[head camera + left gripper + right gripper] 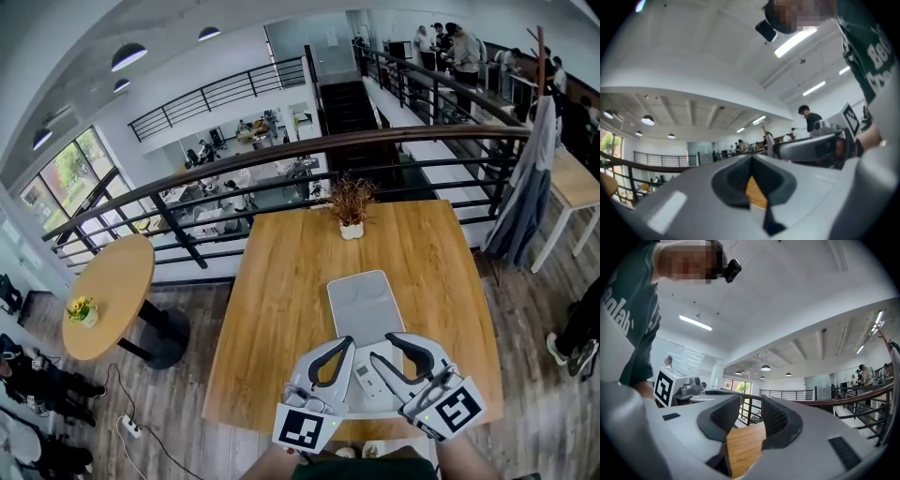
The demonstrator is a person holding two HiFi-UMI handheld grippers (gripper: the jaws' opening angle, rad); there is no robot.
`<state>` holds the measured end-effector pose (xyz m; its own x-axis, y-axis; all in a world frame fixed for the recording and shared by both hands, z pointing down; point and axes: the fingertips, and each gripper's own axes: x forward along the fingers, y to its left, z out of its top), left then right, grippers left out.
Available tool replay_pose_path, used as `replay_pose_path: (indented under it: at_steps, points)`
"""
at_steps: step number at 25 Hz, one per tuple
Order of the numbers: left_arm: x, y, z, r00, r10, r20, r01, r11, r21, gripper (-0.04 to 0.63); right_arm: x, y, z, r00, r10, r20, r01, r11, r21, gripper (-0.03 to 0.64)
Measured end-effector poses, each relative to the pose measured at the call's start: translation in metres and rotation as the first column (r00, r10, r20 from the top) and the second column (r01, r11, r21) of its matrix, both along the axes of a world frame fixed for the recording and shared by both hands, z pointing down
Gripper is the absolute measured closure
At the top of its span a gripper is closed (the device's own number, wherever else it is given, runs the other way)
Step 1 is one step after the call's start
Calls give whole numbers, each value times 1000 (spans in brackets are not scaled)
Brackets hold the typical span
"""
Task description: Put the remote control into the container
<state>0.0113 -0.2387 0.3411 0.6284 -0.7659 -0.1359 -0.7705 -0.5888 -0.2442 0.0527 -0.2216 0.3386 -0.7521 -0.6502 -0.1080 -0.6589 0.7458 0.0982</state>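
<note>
Nearest, at 6 o'clock in the head view, the left gripper (348,342) hovers with its jaws brought together at the tips and nothing between them. At its 3 o'clock, the right gripper (384,347) has its jaws partly apart and also empty, with only table wood showing through the gap. Between the two lies the white remote control (368,379), inside the grey container (361,300) at its 6 o'clock end. The container sits on the wooden table (281,281), with a potted plant (352,208) at its 12 o'clock.
</note>
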Motion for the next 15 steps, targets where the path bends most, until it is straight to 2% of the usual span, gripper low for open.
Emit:
replay_pose_path:
  at_steps: [2, 7, 15]
  points:
    - [2, -2, 3, 1000, -1, 8, 1, 1000, 4, 597, 3, 0, 0, 1000, 2, 4, -2, 1000, 3, 491]
    - [4, 0, 3, 999, -13, -32, 13, 1000, -13, 597, 3, 4, -1, 1000, -13, -3, 13, 1000, 27, 557]
    - [9, -2, 8, 999, -22, -47, 21, 999, -28, 597, 8, 5, 2, 1000, -7, -9, 7, 999, 42, 585]
